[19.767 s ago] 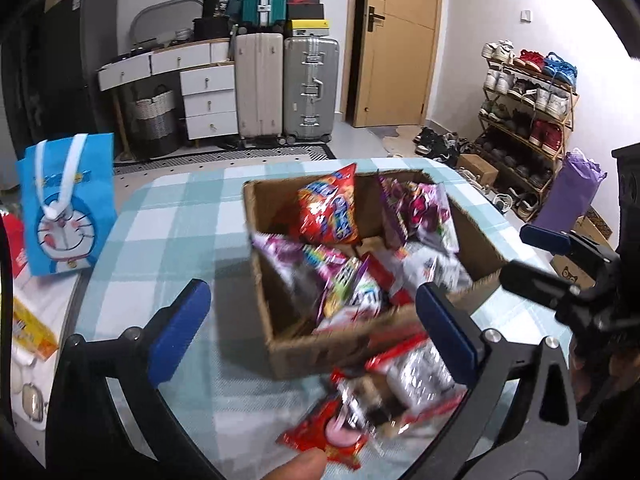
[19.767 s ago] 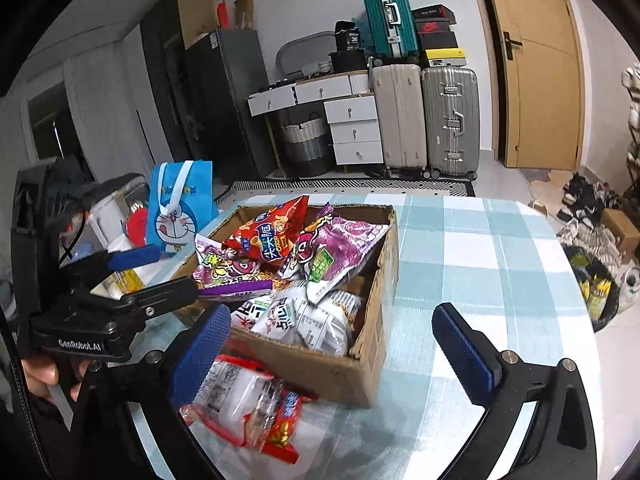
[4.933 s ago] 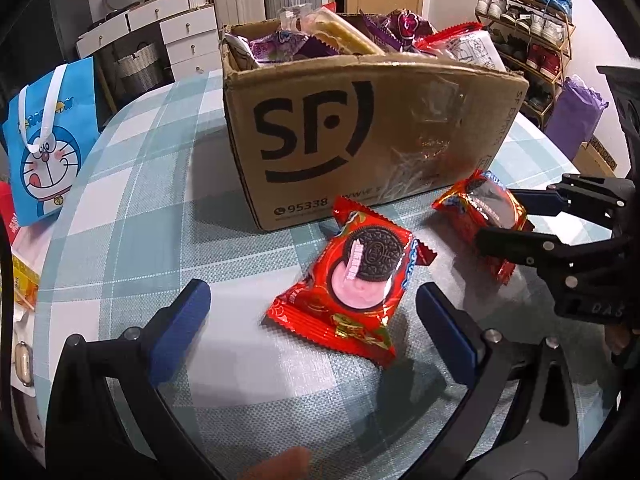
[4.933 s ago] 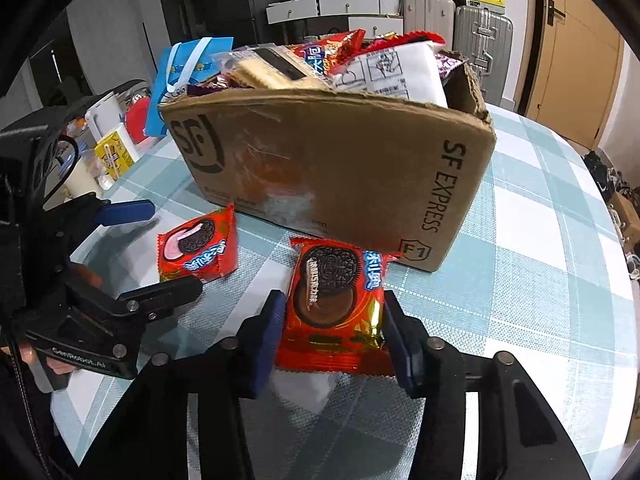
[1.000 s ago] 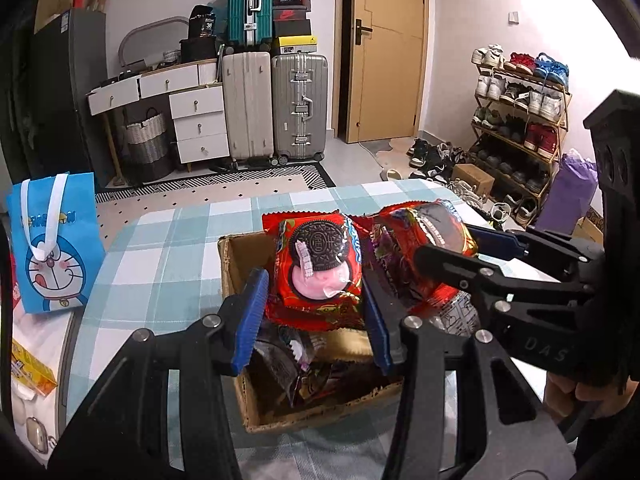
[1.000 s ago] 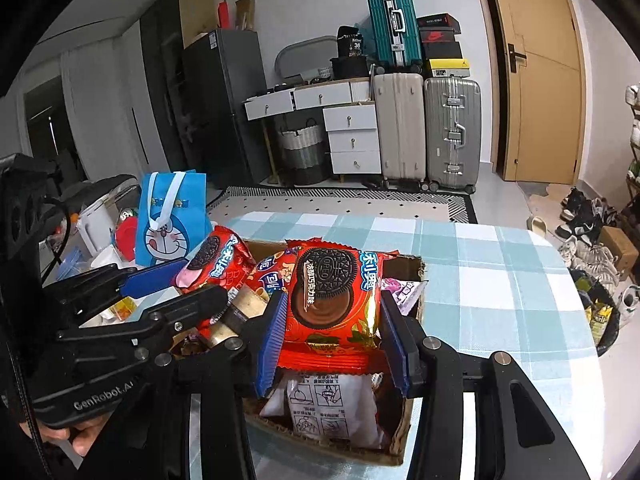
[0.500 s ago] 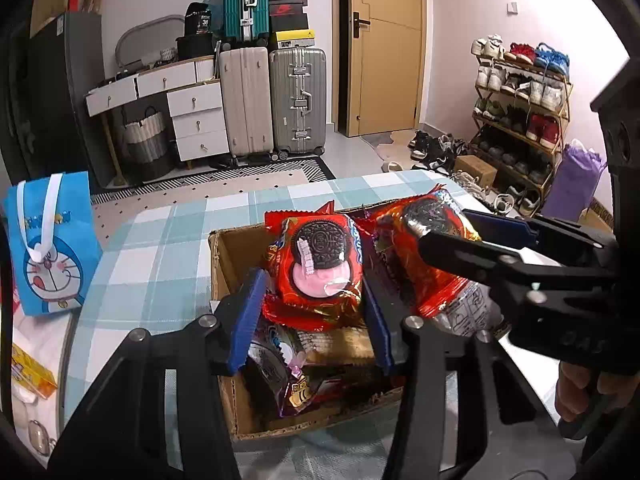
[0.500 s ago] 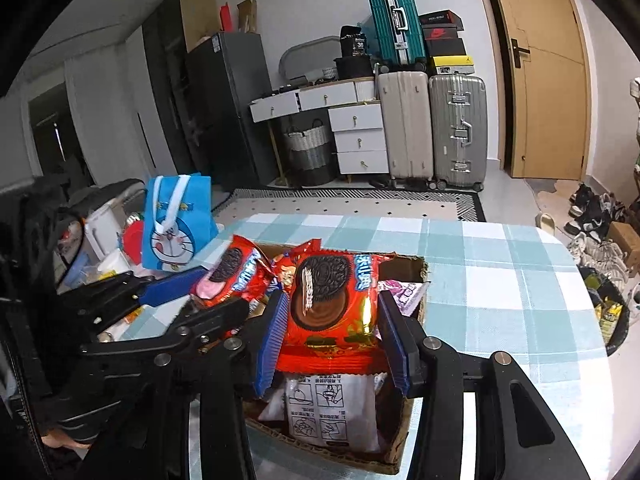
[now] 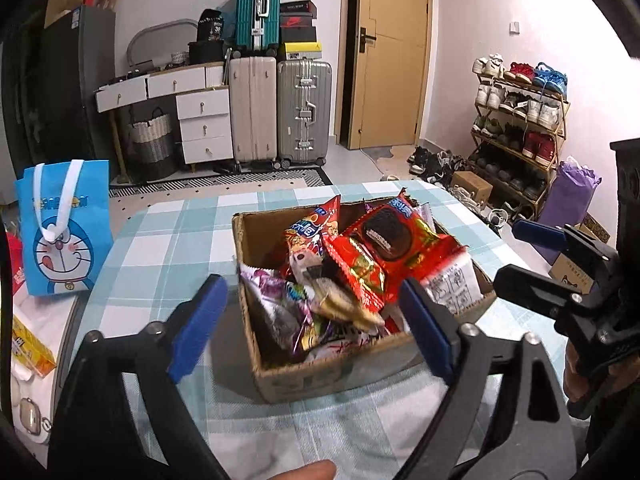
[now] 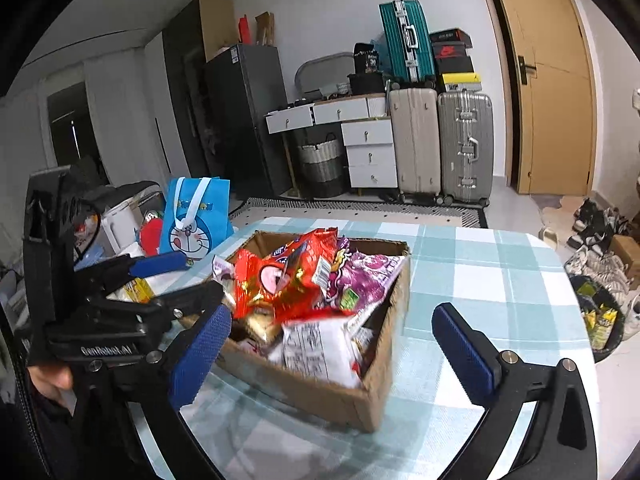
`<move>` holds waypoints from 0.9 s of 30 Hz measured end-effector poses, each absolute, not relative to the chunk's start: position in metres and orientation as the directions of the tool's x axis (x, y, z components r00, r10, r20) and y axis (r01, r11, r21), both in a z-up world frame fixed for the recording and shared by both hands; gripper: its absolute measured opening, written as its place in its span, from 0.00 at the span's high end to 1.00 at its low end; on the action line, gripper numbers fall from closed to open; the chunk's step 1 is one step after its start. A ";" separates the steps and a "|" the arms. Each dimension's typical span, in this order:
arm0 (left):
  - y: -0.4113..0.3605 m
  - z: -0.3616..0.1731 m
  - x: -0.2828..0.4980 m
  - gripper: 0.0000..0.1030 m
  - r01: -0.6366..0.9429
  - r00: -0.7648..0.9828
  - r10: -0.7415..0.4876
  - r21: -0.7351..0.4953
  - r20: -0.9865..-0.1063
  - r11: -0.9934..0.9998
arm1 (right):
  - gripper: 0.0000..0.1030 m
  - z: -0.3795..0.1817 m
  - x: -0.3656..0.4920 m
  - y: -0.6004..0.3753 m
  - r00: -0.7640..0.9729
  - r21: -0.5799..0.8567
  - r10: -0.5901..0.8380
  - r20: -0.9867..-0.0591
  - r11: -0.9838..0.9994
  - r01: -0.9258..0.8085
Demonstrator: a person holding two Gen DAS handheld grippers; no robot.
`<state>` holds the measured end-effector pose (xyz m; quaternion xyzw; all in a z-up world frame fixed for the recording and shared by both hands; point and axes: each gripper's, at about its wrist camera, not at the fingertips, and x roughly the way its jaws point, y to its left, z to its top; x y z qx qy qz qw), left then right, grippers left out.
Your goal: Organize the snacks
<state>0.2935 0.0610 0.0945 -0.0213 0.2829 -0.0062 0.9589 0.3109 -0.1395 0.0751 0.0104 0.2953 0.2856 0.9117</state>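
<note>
Left gripper (image 9: pixel 316 320) and right gripper (image 10: pixel 332 344) are both opening, nothing between their jaws, above the cardboard box (image 9: pixel 340 372) mid-worktop (image 9: pixel 160 240); two red cookie packets (image 9: pixel 388 240) lie atop the snacks inside.

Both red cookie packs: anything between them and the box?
Nothing visible. Both red cookie packs already lie on the snack pile in the cardboard box. The left gripper and right gripper are opening, nothing between the jaws.
</note>
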 end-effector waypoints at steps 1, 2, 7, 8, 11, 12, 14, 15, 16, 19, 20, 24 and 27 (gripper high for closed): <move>0.061 0.094 0.288 0.04 -0.002 0.843 -0.021 -0.043 -0.538 0.999 | 0.01 0.075 0.305 -0.141 0.671 0.177 0.526 -0.522 0.837 -0.519; 0.061 0.094 0.281 0.00 -0.005 0.848 -0.018 -0.042 -0.530 0.999 | 0.01 0.075 0.300 -0.141 0.677 0.166 0.526 -0.515 0.836 -0.523; 0.059 0.090 0.252 0.00 -0.007 0.867 -0.014 -0.040 -0.498 0.999 | 0.00 0.076 0.274 -0.146 0.705 0.155 0.539 -0.461 0.831 -0.534; 0.058 0.089 0.245 0.00 -0.009 0.871 -0.010 -0.035 -0.492 0.999 | 0.00 0.076 0.271 -0.147 0.707 0.157 0.542 -0.454 0.830 -0.536; 0.058 0.084 0.228 0.00 -0.019 0.879 -0.008 -0.051 -0.476 0.999 | 0.00 0.076 0.256 -0.151 0.714 0.157 0.553 -0.429 0.824 -0.544; 0.058 0.083 0.223 0.00 -0.022 0.882 -0.009 -0.059 -0.471 0.998 | 0.00 0.076 0.253 -0.151 0.719 0.154 0.551 -0.424 0.826 -0.543; 0.058 0.080 0.214 0.00 -0.025 0.889 -0.006 -0.063 -0.458 0.998 | 0.00 0.075 0.245 -0.152 0.722 0.153 0.551 -0.418 0.826 -0.542; 0.058 0.079 0.209 0.00 -0.039 0.894 0.008 -0.060 -0.448 0.997 | 0.00 0.073 0.242 -0.154 0.725 0.154 0.550 -0.415 0.827 -0.540; 0.058 0.076 0.204 0.00 -0.051 0.898 0.022 -0.053 -0.440 0.997 | 0.00 0.073 0.239 -0.154 0.726 0.156 0.550 -0.413 0.828 -0.538; 0.061 0.070 0.199 0.00 -0.065 0.899 0.035 -0.055 -0.437 0.996 | 0.00 0.068 0.229 -0.156 0.729 0.163 0.551 -0.406 0.828 -0.536; 0.061 0.070 0.198 0.00 -0.071 0.900 0.039 -0.056 -0.434 0.996 | 0.00 0.065 0.226 -0.157 0.735 0.157 0.543 -0.406 0.834 -0.529; 0.066 0.063 0.191 0.00 -0.078 0.906 0.046 -0.061 -0.421 0.995 | 0.00 0.056 0.219 -0.158 0.756 0.148 0.517 -0.402 0.851 -0.503; 0.068 0.057 0.188 0.00 -0.084 0.905 0.051 -0.061 -0.421 0.995 | 0.00 0.049 0.214 -0.160 0.759 0.157 0.518 -0.395 0.852 -0.499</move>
